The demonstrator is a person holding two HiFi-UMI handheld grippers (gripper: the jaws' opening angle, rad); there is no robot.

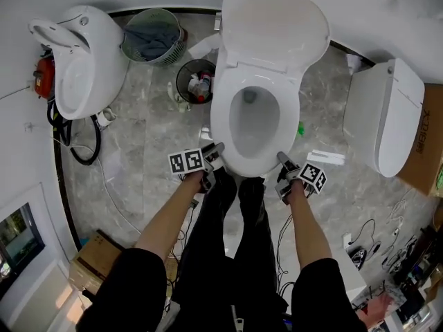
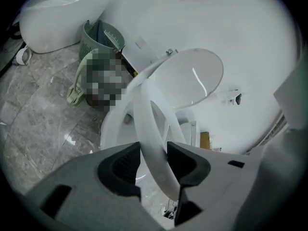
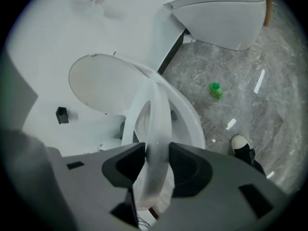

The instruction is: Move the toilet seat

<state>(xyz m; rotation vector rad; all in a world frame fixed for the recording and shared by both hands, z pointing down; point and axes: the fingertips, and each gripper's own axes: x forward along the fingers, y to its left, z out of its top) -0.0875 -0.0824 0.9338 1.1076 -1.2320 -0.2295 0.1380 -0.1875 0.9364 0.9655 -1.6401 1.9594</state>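
The white toilet seat ring is tilted up off the bowl, held at its front edge from both sides. My left gripper is shut on the ring's front left, and in the left gripper view the seat runs between the pads of the gripper. My right gripper is shut on the front right; its own view shows the seat pinched in the gripper. The lid stands raised against the wall. The bowl rim lies below the ring.
A second white toilet stands at the left, a third at the right beside a cardboard box. A green basket and a black bin sit behind the bowl's left. The person's legs stand before the bowl. Cables trail on the floor.
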